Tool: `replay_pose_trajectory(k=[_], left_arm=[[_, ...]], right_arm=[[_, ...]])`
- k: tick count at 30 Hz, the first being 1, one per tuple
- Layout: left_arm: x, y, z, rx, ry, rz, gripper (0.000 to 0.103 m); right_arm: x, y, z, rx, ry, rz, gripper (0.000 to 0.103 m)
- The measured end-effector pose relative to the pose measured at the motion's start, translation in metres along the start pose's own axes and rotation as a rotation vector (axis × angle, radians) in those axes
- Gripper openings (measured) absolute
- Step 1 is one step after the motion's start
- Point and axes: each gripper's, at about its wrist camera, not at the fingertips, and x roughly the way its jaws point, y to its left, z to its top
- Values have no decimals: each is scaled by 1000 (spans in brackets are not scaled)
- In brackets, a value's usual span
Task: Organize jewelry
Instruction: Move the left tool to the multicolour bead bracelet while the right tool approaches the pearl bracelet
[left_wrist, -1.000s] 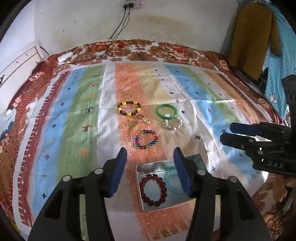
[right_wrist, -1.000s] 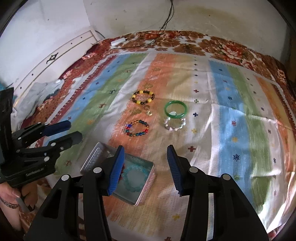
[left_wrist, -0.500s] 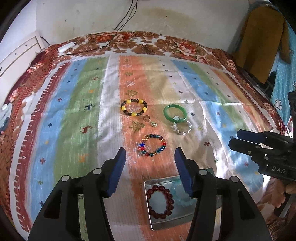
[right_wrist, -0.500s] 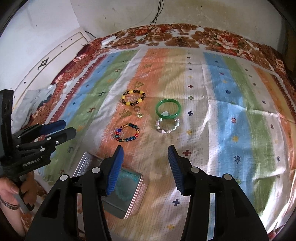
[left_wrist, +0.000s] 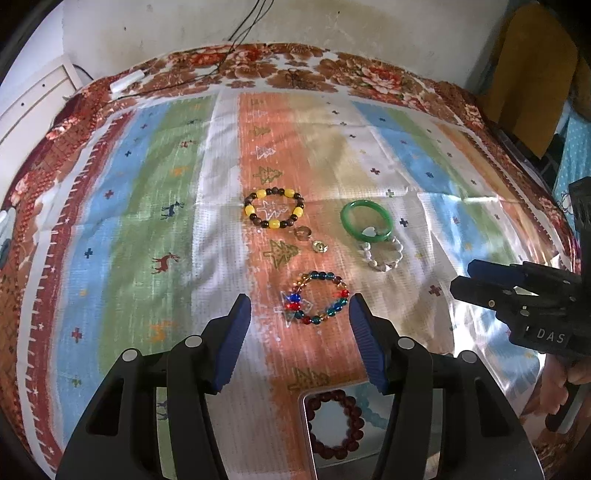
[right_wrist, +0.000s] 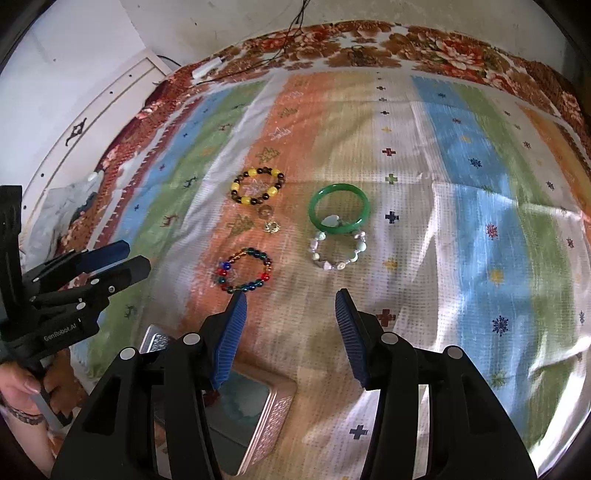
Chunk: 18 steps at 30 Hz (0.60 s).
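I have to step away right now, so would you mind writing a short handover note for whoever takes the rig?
Left gripper: open, empty, over the multicolour bead bracelet.
Right gripper: open, empty, just short of the pale stone bracelet.
Done: dark red bracelet and light blue bracelet lie in the tin.
Left on the cloth: multicolour, pale stone, yellow-and-brown bracelet, green bangle, two small charms.
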Motion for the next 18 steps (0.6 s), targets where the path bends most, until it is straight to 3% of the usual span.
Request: replay_pose_trajectory(k=[18], left_arm=[[47,-3,12,26,105,-13,58]], right_arm=[[29,-14,17,34,52,-14,50]])
